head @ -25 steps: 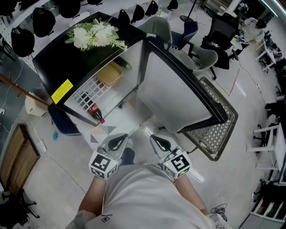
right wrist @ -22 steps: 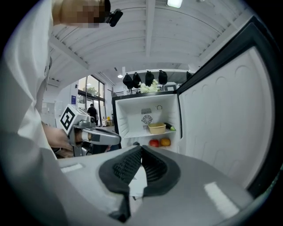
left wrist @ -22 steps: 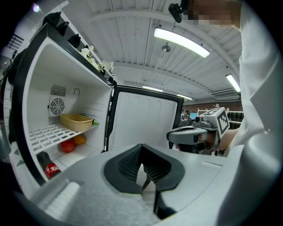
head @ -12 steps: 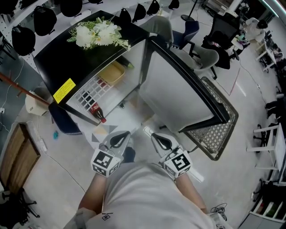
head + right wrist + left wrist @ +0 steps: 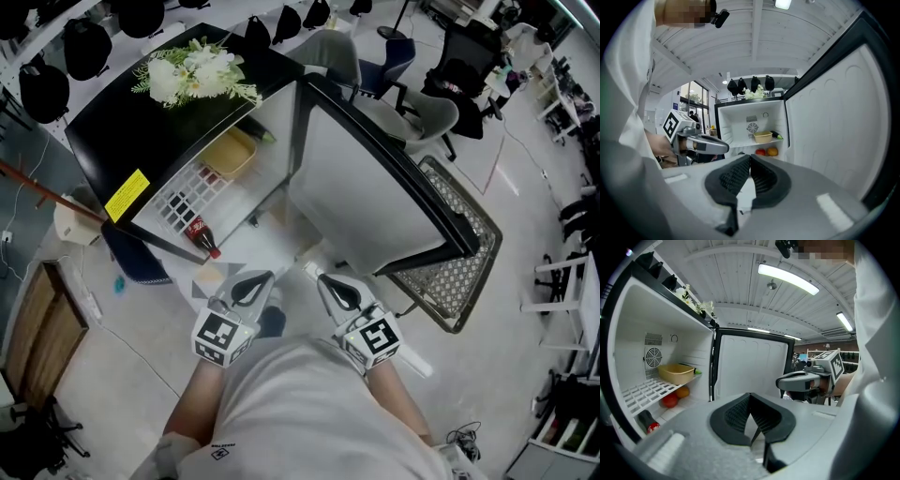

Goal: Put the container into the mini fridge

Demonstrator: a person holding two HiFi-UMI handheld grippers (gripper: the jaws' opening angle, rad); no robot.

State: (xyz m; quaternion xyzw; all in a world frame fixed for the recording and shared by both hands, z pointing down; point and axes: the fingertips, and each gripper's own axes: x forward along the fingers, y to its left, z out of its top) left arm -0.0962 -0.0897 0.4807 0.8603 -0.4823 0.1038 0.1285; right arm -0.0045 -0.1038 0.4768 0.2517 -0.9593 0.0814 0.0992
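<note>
1. The black-topped mini fridge (image 5: 178, 103) with smooth white inner walls stood open, its flat door (image 5: 366, 187) swung wide.
2. The yellow rectangular plastic container (image 5: 762, 137) sat on the white wire shelf (image 5: 644, 392), mouth up, long side across the fridge.
3. The left gripper (image 5: 750, 397) and right gripper (image 5: 749, 157) had their ribbed black jaws closed together, holding nothing.

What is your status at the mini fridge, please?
Both shut and empty: left gripper, right gripper. Inside the mini fridge, yellow container sits on the shelf. The door stands open, nothing blocking the opening.
</note>
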